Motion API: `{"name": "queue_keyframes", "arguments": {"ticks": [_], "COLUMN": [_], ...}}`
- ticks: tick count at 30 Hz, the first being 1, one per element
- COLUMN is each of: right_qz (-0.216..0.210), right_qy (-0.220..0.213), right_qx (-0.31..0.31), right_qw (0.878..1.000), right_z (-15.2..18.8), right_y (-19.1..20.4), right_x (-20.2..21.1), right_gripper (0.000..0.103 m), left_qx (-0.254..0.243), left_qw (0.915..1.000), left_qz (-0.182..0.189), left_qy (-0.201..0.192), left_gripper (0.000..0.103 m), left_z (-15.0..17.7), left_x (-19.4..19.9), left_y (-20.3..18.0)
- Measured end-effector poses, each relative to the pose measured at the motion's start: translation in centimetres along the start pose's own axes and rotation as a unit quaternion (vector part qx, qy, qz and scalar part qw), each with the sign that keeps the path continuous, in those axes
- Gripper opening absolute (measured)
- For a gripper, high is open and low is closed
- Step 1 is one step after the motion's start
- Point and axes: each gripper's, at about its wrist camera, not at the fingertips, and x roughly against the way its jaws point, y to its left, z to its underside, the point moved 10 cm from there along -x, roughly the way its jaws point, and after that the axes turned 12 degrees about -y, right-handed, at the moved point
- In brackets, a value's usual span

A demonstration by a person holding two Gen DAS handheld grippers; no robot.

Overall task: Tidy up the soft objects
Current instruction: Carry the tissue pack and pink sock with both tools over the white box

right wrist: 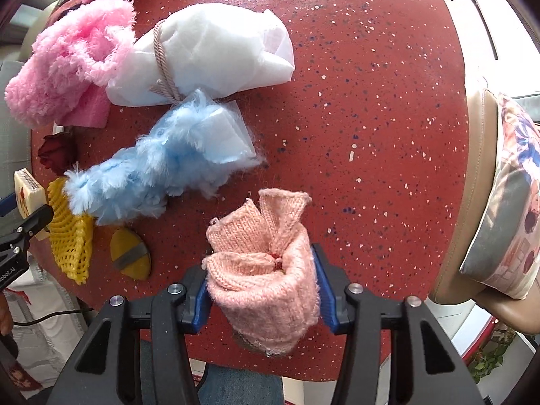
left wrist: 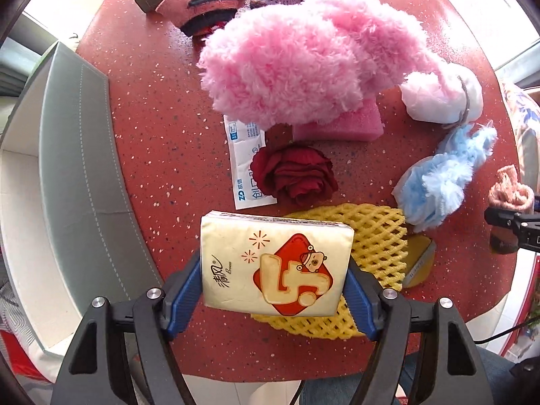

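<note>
Tissue pack (left wrist: 275, 266) in your left tool (left wrist: 275, 290), knit piece (right wrist: 265, 275) in right tool (right wrist: 263, 290); most soft items remain on counter (right wrist: 371, 101).

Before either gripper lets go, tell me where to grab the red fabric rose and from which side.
Take the red fabric rose across its outer petals, coming straight down from above. It lies bloom-up and roughly round, with no stem showing. Set the fingers left and right: a bandage packet sits under its left edge, and the pink sponge lies behind it.

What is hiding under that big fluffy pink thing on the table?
A pink foam sponge pokes out from beneath the fluffy pink thing, and a white packet has one corner tucked under. Anything deeper is covered.
</note>
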Motion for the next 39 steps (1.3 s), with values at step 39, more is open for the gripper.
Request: {"name": "queue_keyframes", "arguments": {"ticks": [39], "right_qz": [-0.074], "right_qy": [0.000], "right_qx": [-0.055], "right_qw": [0.996], "right_z": [8.4], "right_y": [-0.2], "right_x": [-0.9], "right_gripper": [0.055], "left_qx": [-0.009], "left_qw": [0.9987], "left_qz": [0.042], "left_qy": [-0.029], "left_gripper": [0.076], "left_z": [0.9], "left_x": [5.3], "left_y": [-6.5]}}
